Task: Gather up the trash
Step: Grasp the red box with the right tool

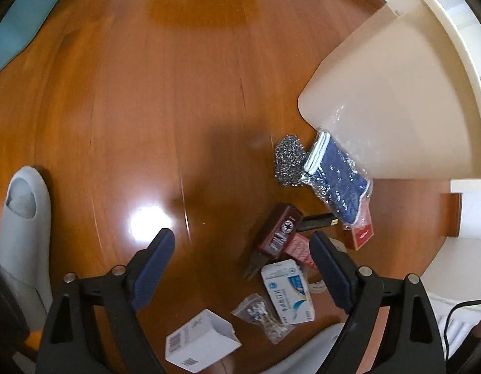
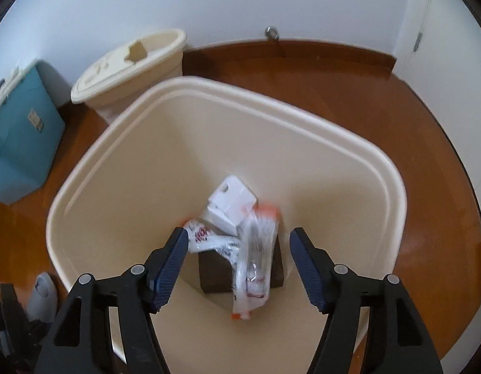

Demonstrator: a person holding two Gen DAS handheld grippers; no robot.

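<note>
Likely light and slippery, the bagged blue cloth (image 1: 340,184) leaning on the bin (image 1: 393,99) wants a mid-body pinch; left gripper (image 1: 243,268) and right gripper (image 2: 238,265) both gape wide, empty.

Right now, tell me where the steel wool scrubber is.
In the left wrist view the steel wool scrubber lies on the wooden floor, right of centre, touching the bagged blue cloth beside the cream bin.
</note>
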